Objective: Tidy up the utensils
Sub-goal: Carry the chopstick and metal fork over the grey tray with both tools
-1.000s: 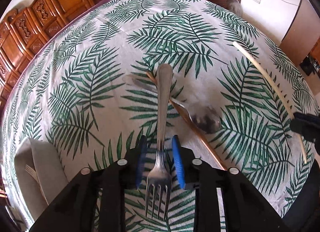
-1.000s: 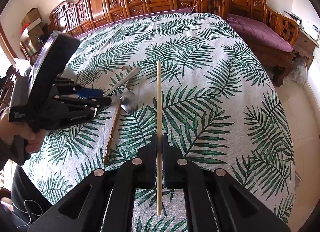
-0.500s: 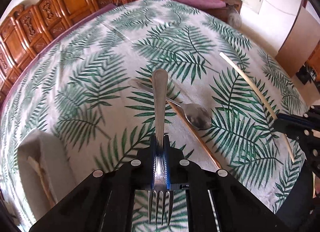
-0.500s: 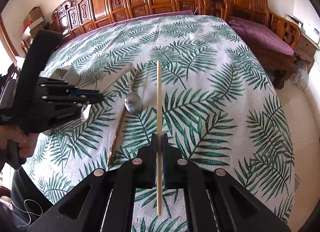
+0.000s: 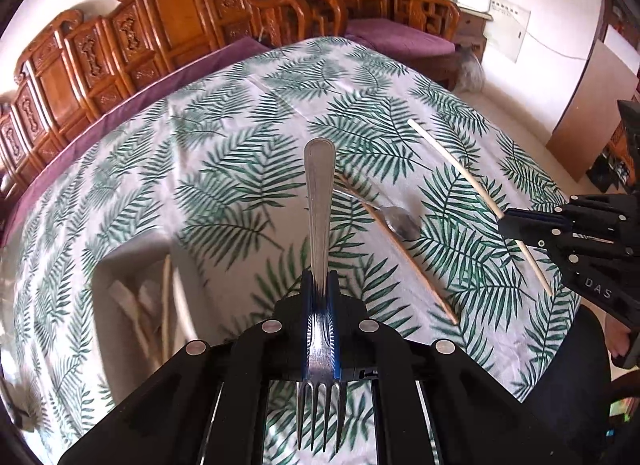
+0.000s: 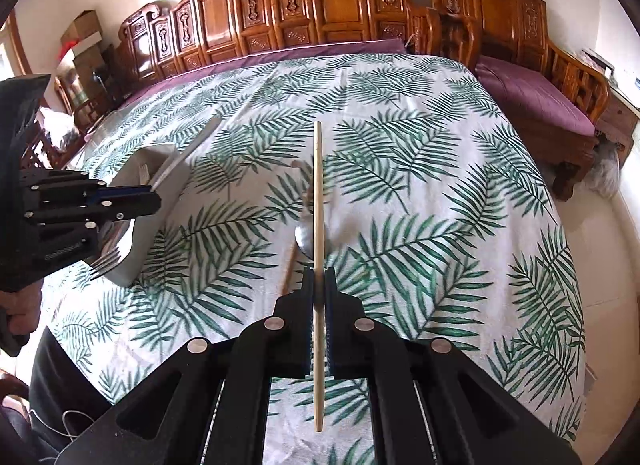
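Above the leaf-print bench (image 5: 224,153), the left tool (image 5: 320,289) clamps a fork (image 5: 318,201) and the right tool (image 6: 319,285) a pale chopstick (image 6: 317,193) — both lifted; a spoon (image 5: 400,221) and darker chopstick (image 5: 416,269) lie unsorted, the grey tray (image 5: 132,265) part-filled.

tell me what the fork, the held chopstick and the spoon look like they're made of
Fork: polished metal, probably stainless steel; it is silvery and mirrors light along its handle.
Chopstick: pale, matte and uniform tan, so likely bamboo or light wood; the grain is too fine to see.
Spoon: also metal by its grey, glossy bowl, though blurred.
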`<state>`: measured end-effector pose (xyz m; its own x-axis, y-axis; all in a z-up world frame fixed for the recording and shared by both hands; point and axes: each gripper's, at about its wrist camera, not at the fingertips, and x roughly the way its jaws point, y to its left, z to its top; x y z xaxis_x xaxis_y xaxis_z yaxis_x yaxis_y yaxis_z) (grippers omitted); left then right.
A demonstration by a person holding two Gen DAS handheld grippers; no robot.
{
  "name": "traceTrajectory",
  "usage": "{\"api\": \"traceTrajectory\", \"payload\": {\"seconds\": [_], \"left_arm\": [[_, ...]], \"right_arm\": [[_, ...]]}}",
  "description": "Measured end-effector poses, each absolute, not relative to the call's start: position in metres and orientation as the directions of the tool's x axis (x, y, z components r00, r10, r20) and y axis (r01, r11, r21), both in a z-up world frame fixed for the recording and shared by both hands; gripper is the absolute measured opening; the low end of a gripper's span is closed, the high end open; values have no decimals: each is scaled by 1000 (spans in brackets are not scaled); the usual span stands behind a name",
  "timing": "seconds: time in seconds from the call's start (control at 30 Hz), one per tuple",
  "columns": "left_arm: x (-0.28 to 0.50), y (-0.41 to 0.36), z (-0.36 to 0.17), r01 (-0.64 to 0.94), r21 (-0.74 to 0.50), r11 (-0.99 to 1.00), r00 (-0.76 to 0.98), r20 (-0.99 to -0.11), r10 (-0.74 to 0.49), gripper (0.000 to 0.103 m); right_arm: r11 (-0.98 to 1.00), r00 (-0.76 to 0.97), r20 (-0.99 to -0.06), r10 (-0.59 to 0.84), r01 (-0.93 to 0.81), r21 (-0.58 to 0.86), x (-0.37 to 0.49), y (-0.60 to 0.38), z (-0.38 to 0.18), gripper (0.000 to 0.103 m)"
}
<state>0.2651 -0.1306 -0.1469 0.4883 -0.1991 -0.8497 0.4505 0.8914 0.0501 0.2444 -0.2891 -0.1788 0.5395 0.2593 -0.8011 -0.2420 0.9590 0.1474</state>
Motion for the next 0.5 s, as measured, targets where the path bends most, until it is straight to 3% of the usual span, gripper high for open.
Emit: {"api": "traceTrajectory", "payload": {"seconds": [0.5], "left_arm": [[257,-43,-128,337,-18,941,536,-818,-208,6]], "right_arm": [[935,508,-803,312,-316,164,247,-219,-163,6]]}}
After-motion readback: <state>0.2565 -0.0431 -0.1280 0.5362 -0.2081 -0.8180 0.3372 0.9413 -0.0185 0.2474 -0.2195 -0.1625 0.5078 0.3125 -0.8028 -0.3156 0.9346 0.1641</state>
